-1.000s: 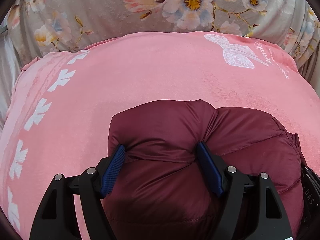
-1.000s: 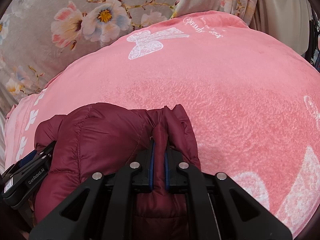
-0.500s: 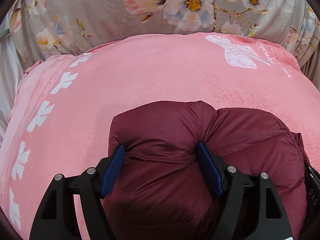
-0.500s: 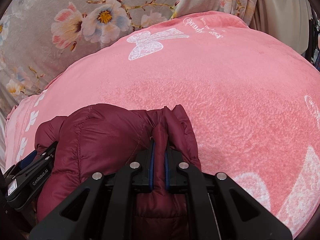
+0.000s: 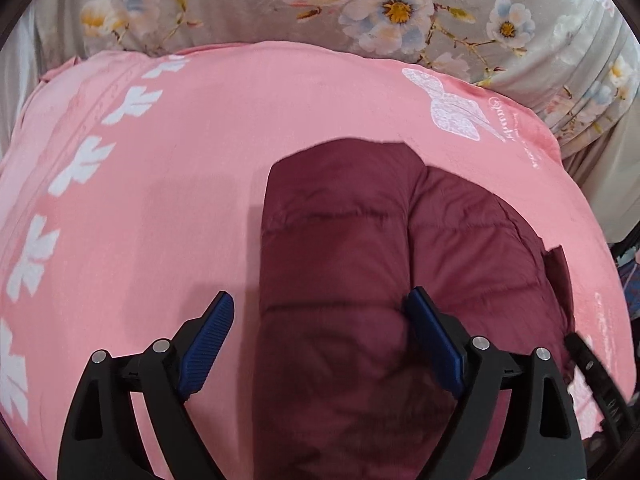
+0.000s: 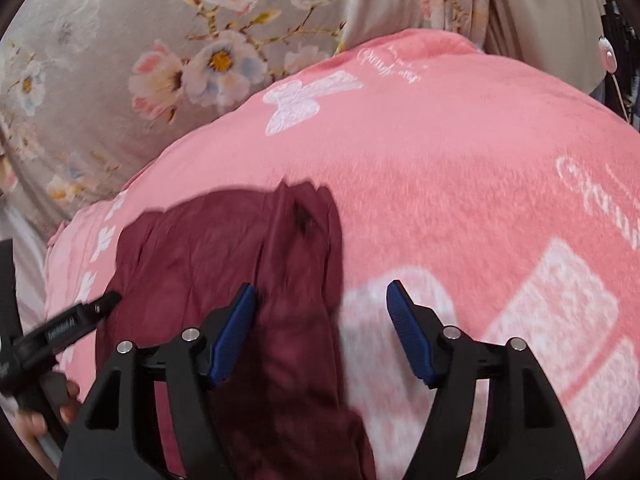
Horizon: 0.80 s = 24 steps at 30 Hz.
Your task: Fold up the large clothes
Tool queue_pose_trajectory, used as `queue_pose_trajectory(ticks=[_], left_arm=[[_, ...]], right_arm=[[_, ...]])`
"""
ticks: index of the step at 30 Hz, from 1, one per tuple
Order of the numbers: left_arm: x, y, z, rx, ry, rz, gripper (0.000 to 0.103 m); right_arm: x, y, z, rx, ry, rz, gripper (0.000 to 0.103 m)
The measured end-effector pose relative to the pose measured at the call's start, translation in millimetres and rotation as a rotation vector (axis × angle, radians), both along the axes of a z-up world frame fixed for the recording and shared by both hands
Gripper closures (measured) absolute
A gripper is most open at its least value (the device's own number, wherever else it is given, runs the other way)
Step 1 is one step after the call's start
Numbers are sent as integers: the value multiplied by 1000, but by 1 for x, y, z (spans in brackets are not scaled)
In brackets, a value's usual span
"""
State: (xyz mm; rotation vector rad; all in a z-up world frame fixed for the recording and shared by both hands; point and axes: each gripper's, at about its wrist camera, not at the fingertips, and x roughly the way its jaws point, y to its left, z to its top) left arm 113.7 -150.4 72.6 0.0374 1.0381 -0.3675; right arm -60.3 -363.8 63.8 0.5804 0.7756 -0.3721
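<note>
Lying folded on the pink blanket (image 5: 192,184), one maroon puffer jacket (image 5: 344,264) runs out of both views at the bottom edge, so its near end is cut off behind the black gripper frames. Motion blur smears the right wrist view, and the jacket's quilting there (image 6: 256,264) is hard to read; a dark spot near its far edge cannot be made out. Two grippers are in play. The left gripper (image 5: 322,328) tilts steeply down over the jacket, its jaws opening: the jacket's left-hand fold lies between them, the right pad close against a crease and the left pad clear of the cloth over bare blanket, so nothing is clamped. The right gripper (image 6: 322,322) also points down, its jaws opening and wide apart; the jacket's right edge lies just inside the left pad, while the right pad stands over a white patch of the blanket, with no grip on the fabric. In the right wrist view the left gripper's black finger juts in from the lower left, with one hand (image 6: 48,404) partly visible behind it, mostly cut off by the frame. Beyond the blanket hangs one grey floral cloth (image 5: 248,4), and two white butterfly-like prints, one per view, mark the blanket's far side.
</note>
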Motion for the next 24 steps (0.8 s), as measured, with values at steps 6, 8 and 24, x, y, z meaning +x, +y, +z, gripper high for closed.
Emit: queue_pose_trajectory(ticks=[6,8,24], left_arm=[[-30,7,1,4,65,-50,17],[-38,10,-1,8,78,-60,17],[-53,33,-29,-115,188,-37,11]], right_arm=[[-24,18,-13,68,29,38,35],[-29,21,-21,99,29,33,33],[-39,17,-36,240,-43,34,30]])
